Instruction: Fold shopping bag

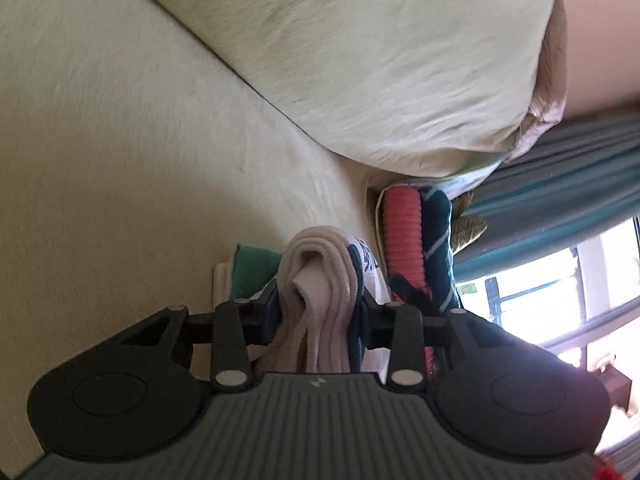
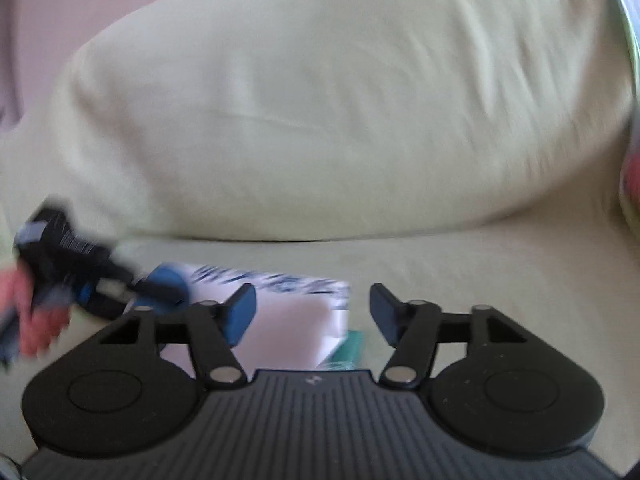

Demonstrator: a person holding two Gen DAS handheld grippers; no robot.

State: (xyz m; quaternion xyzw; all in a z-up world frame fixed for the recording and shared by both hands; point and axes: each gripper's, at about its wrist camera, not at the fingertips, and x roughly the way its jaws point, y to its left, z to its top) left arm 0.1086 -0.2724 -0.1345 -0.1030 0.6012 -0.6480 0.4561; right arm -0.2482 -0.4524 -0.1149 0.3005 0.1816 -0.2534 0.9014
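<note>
pale green bed sheet [image 2: 460,272], big pillow [image 2: 320,100] behind. left gripper [image 1: 320,312] pinching bunched shopping bag [image 1: 316,280]; right gripper [image 2: 312,312] spread, nothing gripped.

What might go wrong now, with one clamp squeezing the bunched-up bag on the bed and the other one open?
1. The left gripper pinches only a thick bunch of the shopping bag, so layers may slip loose and the fold may fall open.
2. The right gripper stands open with nothing pressed, so the bag's free end lies unheld and may shift.
3. The bed sheet is soft; a pinch could catch it along with the bag.
</note>
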